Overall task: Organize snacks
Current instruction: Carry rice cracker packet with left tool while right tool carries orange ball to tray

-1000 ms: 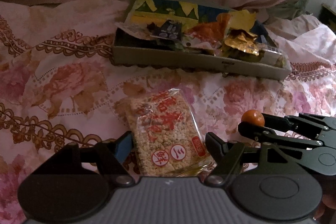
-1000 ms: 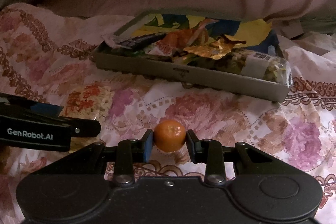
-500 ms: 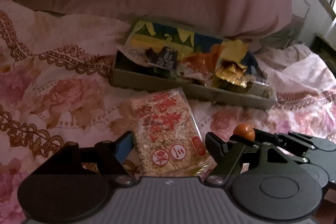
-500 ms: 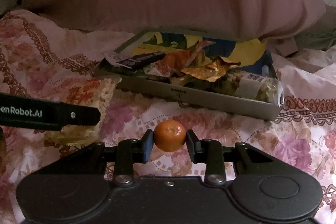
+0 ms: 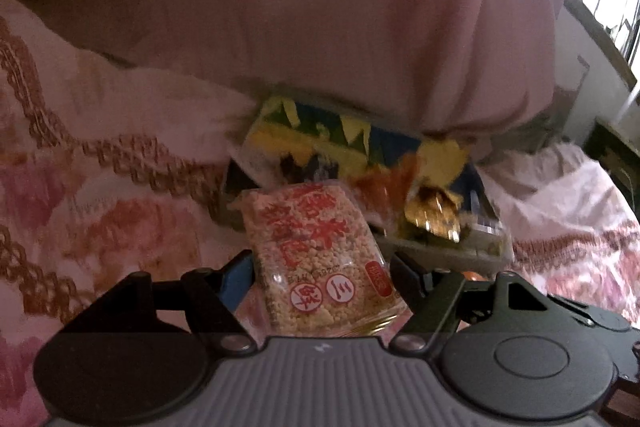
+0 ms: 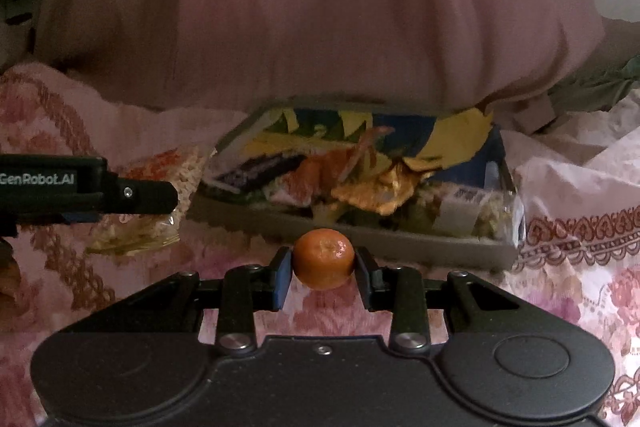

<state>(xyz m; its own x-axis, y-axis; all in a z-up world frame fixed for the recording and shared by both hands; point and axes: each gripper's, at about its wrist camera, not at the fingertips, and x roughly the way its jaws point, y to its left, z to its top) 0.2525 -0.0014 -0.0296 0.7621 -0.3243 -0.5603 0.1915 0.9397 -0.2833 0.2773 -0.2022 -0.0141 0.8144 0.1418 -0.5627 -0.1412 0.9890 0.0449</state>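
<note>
Carrying both snacks toward the grey tray (image 6: pixel 400 241) at twelve o'clock, I keep my left gripper (image 5: pixel 320 279) clamped on the puffed-rice cake packet (image 5: pixel 316 251), my right gripper (image 6: pixel 323 277) pinching the mandarin (image 6: pixel 324 258), and release each above gaps between wrappers.

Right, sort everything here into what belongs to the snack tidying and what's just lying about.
Part of the job:
rice cracker pack in the left hand-held gripper
mandarin in the right hand-held gripper
snack box

Just lying about:
pink pillow
floral bedsheet
</note>
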